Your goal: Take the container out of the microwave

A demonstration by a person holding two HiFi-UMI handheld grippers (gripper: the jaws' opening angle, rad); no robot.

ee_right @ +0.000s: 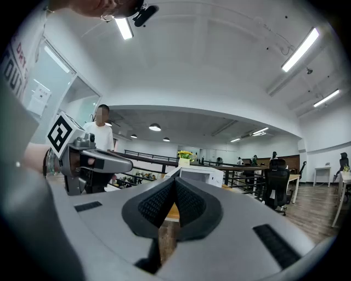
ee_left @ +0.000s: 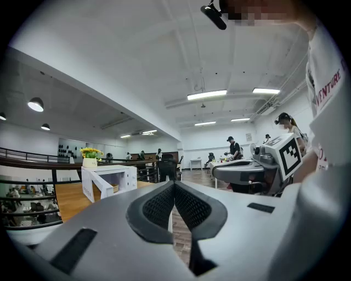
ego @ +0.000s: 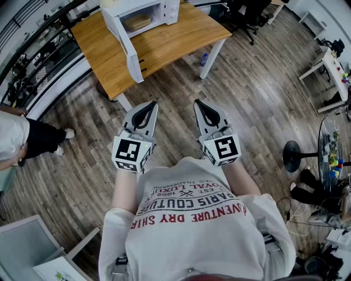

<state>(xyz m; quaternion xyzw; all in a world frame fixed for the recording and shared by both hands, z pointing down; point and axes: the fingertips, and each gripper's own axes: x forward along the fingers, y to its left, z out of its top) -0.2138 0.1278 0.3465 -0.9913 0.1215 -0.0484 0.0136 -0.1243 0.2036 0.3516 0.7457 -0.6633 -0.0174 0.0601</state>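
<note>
A white microwave [ego: 162, 11] stands on a wooden table [ego: 164, 46] at the top of the head view, its door [ego: 127, 49] swung open toward me. A tan container [ego: 138, 22] sits inside it. The microwave [ee_left: 112, 178] shows small at the left in the left gripper view, and in the right gripper view the microwave [ee_right: 198, 175] sits just past the jaws. My left gripper [ego: 152, 104] and right gripper [ego: 197, 102] are held level side by side over the floor, well short of the table. Both are shut with nothing between the jaws.
A person [ego: 19, 140] stands at the left by a railing [ego: 38, 60]. A bottle [ego: 204, 58] lies on the floor by a table leg. Office chairs [ego: 247, 13] stand at the back right. A black stool [ego: 293, 155] and a glass table [ego: 332, 151] are at the right.
</note>
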